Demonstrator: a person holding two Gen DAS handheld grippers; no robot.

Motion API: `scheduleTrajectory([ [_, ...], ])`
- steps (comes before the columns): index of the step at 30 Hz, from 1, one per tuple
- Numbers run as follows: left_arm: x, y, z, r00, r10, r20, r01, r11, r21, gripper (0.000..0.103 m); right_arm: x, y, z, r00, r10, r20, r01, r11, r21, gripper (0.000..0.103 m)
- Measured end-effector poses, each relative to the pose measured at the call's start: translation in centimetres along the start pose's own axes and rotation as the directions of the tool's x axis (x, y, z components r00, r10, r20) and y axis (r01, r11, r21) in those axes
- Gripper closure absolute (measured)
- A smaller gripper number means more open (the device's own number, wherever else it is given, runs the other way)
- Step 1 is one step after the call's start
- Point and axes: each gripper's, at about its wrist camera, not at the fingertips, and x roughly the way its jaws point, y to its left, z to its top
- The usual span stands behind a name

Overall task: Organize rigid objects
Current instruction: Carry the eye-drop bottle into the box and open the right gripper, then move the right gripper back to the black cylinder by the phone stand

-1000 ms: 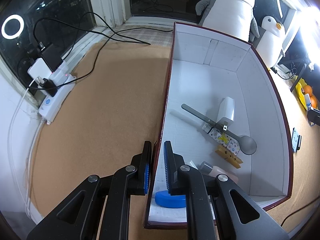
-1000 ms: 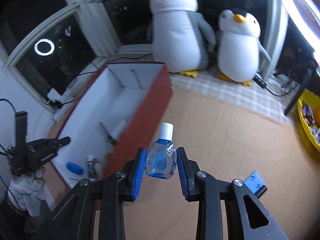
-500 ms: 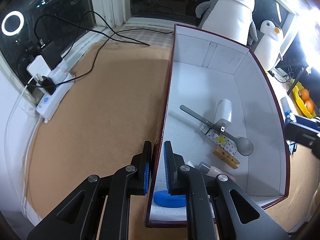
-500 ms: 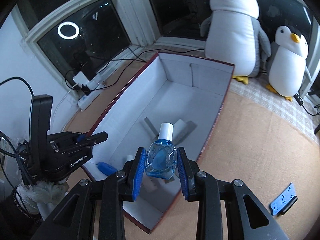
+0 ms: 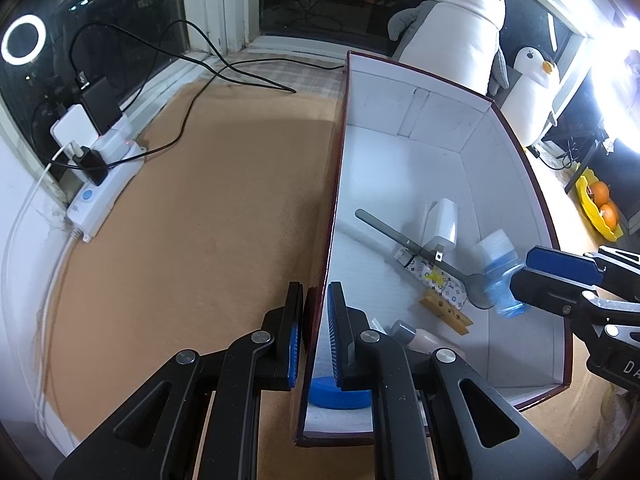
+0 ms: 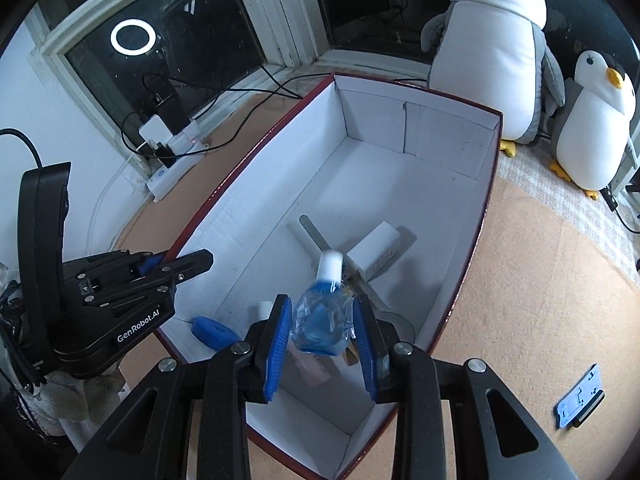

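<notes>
A white-lined box with dark red outer walls (image 5: pixel 400 128) (image 6: pixel 440 132) holds a grey spoon (image 5: pixel 404 242), a white charger (image 5: pixel 442 224), a clothespin (image 5: pixel 444 312), a patterned tube and a blue lid (image 5: pixel 340 394). My left gripper (image 5: pixel 314 334) is shut on the box's near left wall. My right gripper (image 6: pixel 322 338) is over the box's near end with its jaws spread, and the clear blue bottle with a white cap (image 6: pixel 322 316) (image 5: pixel 500 276) sits blurred between them, tilted, with gaps to the pads.
Two plush penguins (image 6: pixel 496 48) stand behind the box. A power strip with chargers and cables (image 5: pixel 100 160) lies by the window at left. A blue card (image 6: pixel 578 398) lies on the brown mat right of the box. A yellow tray with oranges (image 5: pixel 600 208) is far right.
My right gripper has moved over the box's near end and spread its jaws; the bottle has tilted and come loose between them. My left gripper keeps its hold on the wall.
</notes>
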Motion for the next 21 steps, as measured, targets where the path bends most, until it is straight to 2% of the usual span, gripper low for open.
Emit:
scheduleTrajectory([
  [4, -0.1, 0.1, -0.2, 1.0, -0.005, 0.002, 0.005, 1.0, 0.001, 0.092, -0.5, 0.2, 0.1, 1.0, -0.002, 0.013, 0.002, 1.0, 0.004, 0.066],
  [21, -0.4, 0.0, -0.2, 1.0, -0.007, 0.006, 0.007, 1.0, 0.006, 0.092, -2.0, 0.1, -0.2, 0.999, -0.015, 0.046, 0.014, 1.0, 0.024, 0.059],
])
